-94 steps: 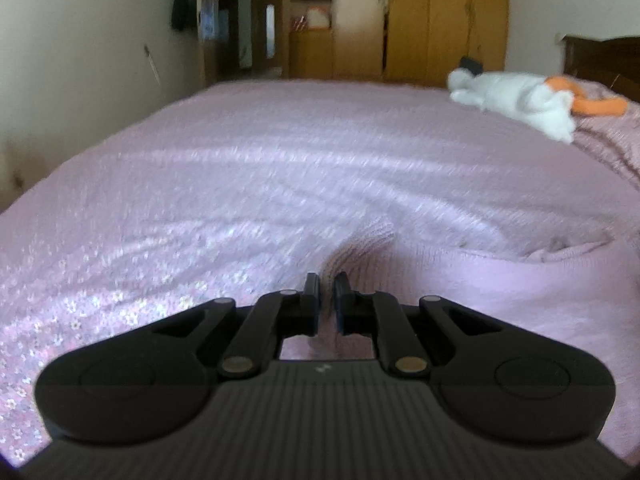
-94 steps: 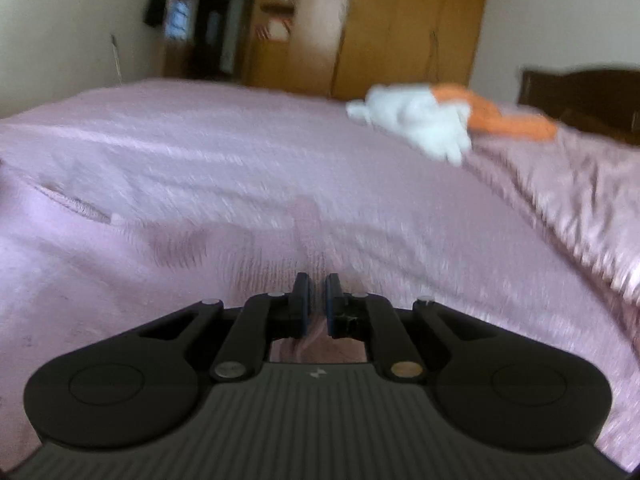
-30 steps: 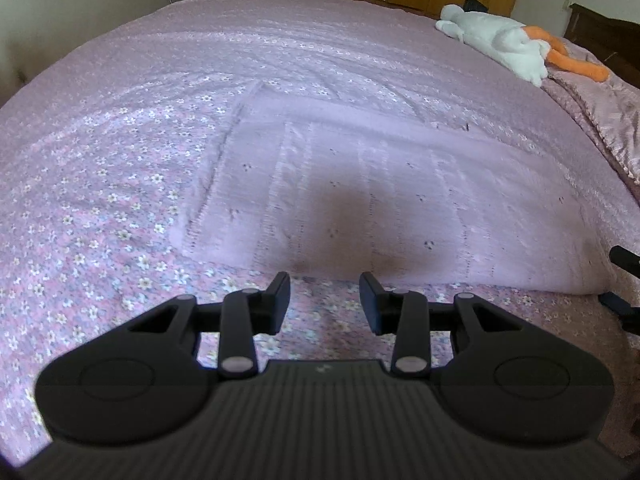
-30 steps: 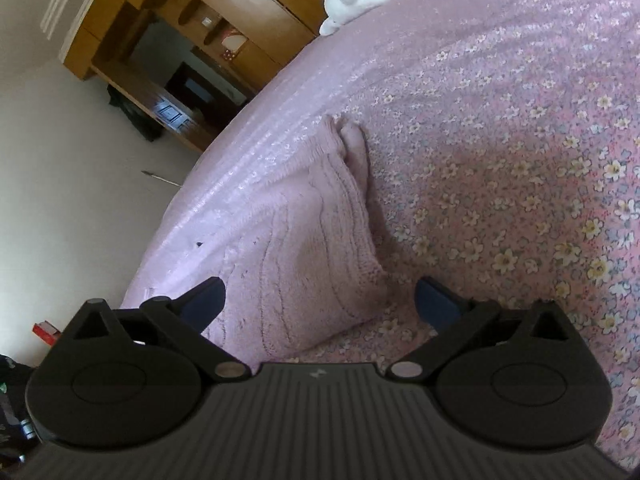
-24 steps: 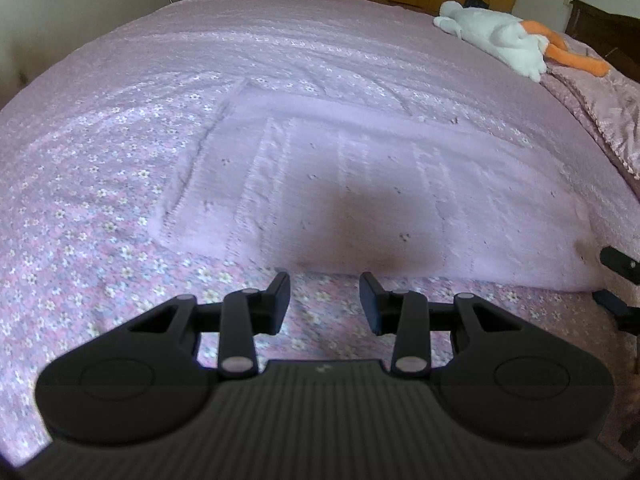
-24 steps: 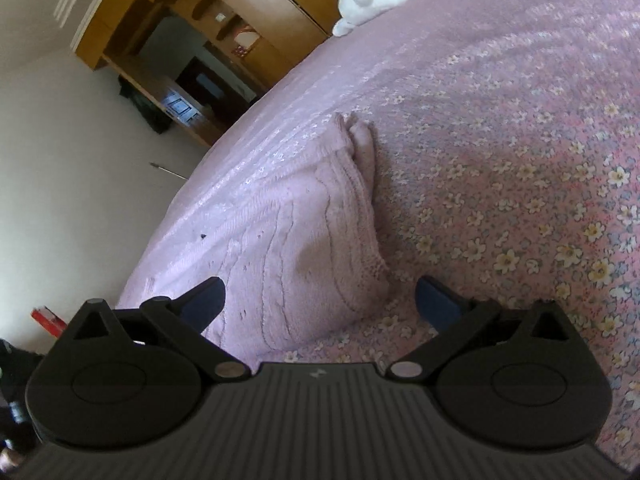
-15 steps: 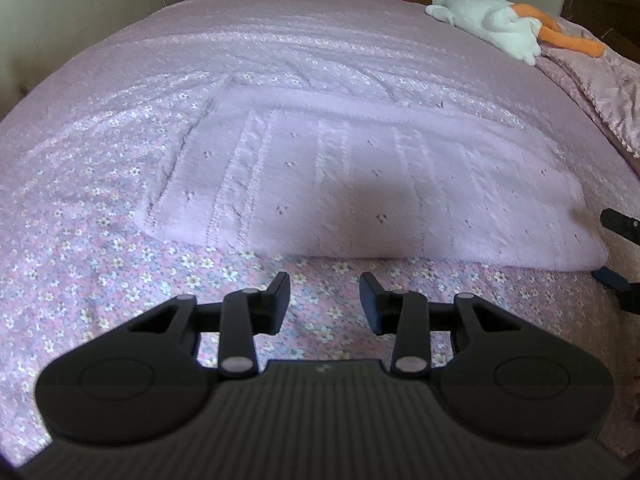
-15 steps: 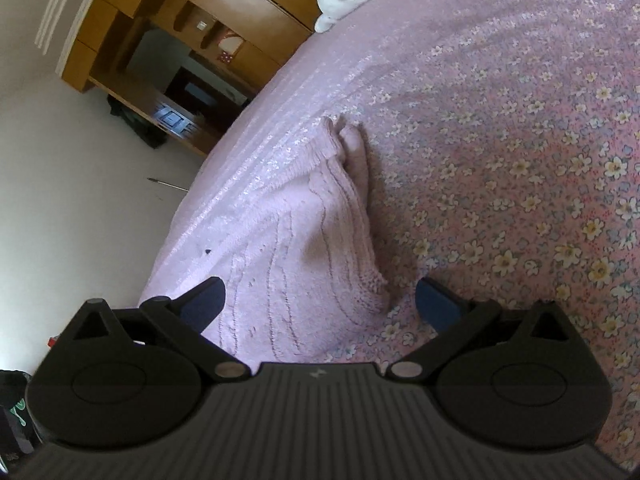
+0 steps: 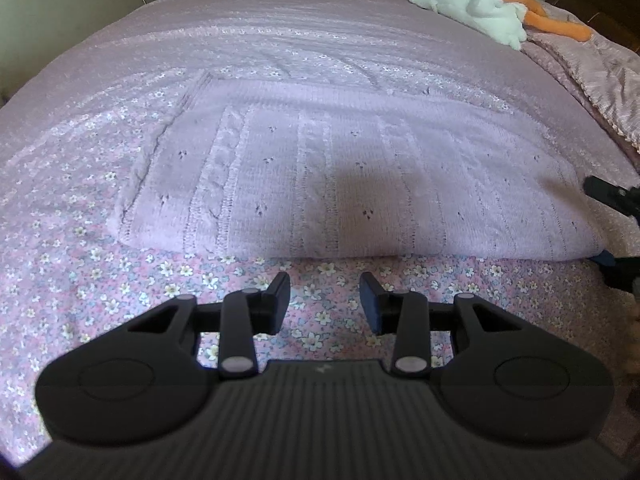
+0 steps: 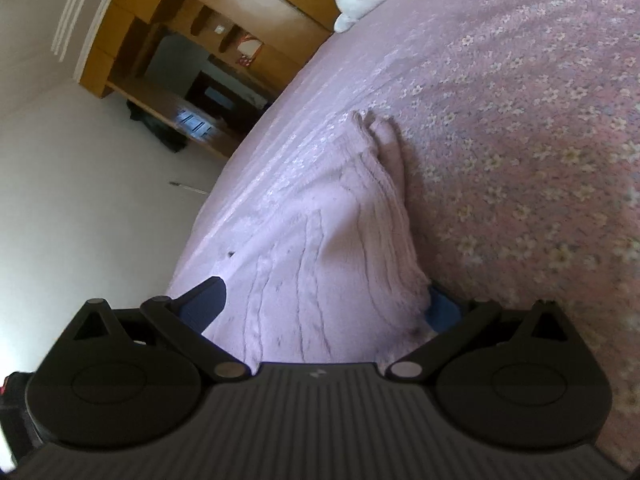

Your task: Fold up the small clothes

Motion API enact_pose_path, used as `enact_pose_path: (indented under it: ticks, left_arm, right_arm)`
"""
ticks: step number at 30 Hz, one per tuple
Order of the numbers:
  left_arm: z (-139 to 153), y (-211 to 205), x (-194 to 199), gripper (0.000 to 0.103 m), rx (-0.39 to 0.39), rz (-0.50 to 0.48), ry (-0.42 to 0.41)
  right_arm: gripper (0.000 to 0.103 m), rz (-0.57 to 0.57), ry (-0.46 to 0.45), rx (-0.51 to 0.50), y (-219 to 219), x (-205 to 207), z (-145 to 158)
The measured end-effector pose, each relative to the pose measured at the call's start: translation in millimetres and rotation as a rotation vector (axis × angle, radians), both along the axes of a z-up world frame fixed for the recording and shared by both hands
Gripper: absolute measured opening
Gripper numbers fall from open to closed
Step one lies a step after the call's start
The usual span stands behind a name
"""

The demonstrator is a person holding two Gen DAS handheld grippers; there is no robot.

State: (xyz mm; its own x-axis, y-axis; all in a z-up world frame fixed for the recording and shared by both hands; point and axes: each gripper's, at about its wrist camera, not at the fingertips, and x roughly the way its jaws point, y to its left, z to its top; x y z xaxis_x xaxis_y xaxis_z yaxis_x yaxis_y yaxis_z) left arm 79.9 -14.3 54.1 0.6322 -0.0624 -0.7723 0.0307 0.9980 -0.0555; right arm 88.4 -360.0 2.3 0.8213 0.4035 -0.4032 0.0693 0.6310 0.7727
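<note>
- Since half a second ago the right gripper (image 10: 324, 300) has pushed forward, so its widely spread jaws now straddle the near corner of the knitted garment (image 9: 352, 176); before, that corner lay just ahead of the blue pads
- One blue pad (image 10: 204, 300) sits over the top face at 9 o'clock in the right wrist view, while the other (image 10: 440, 308) is tucked beside the fold edge at 3 o'clock; the jaws have not yet come together on the cloth
- Left gripper (image 9: 324, 300) hovers over the flowered bedspread (image 9: 80, 280) just short of the garment's near edge, jaws apart and empty, and it has closed in a little on that edge
- Beyond it at 12 o'clock the pale pink garment lies flat on the bed as a wide folded rectangle, its fold edge running across the view
- At 3 o'clock in the left wrist view the right gripper's finger (image 9: 608, 192) reaches over the garment's right end
- Judging by this, one fold is done and a grasp for the next fold is being set up
- Farthest off, at 1 o'clock, lies a white plush toy (image 9: 472, 4)
</note>
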Motion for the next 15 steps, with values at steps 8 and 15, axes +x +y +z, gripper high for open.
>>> enact_pose_path:
  ticks: [8,15]
  left_arm:
    - [4,21,-2,0.040,-0.008,0.004,0.005]
    - [11,45,-4,0.040,0.011,0.005,0.004]
  right_arm:
    - [0.092,-0.037,0.012,-0.059,16,23,-1]
    - [0.038,-0.105,0.092,-0.057,11,37,-3]
